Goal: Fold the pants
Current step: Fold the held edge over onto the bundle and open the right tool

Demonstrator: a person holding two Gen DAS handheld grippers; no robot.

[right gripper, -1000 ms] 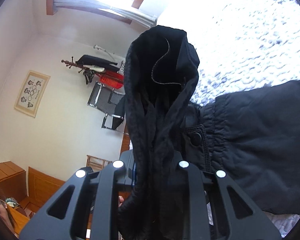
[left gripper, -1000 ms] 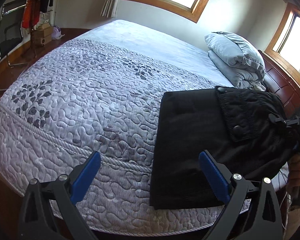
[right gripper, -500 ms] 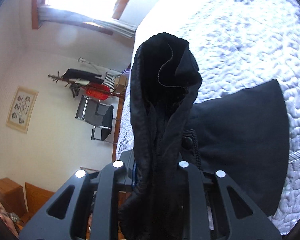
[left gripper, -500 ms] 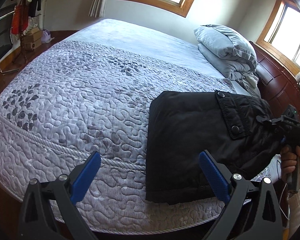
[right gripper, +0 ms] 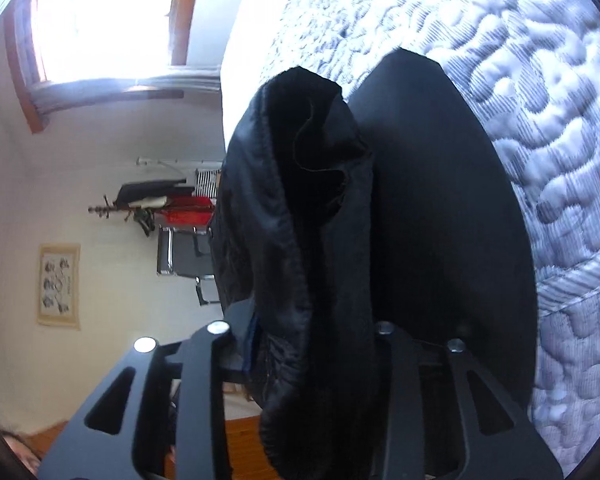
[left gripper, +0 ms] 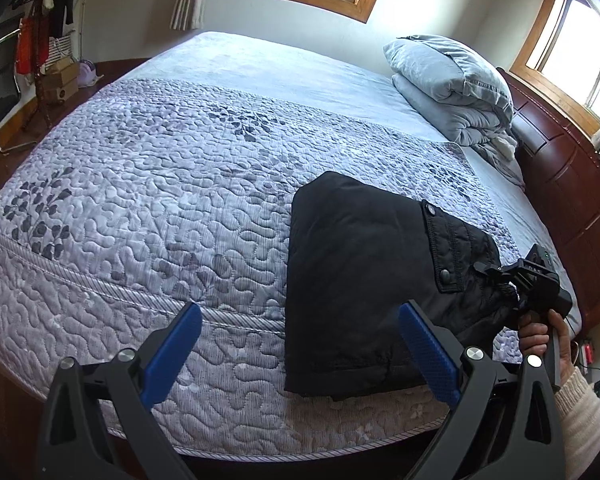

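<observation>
Pants (left gripper: 360, 288), black and already folded into a thick bundle, lie on the quilted bedspread (left gripper: 160, 200) at the near right edge of the bed, with the waistband end lifted off to the right. Your right gripper (left gripper: 504, 280) has its fingers clenched on that bunched waistband fabric; in the right wrist view the cloth (right gripper: 312, 240) rises between the two black fingers and fills the middle of the frame. Your left gripper (left gripper: 300, 344) hangs over the near edge of the bed with its blue-padded fingers (left gripper: 172, 348) spread wide, grasping nothing, the right pad over the bundle's near corner. Folded grey bedding (left gripper: 456, 88) sits by the wooden headboard (left gripper: 564, 184).
</observation>
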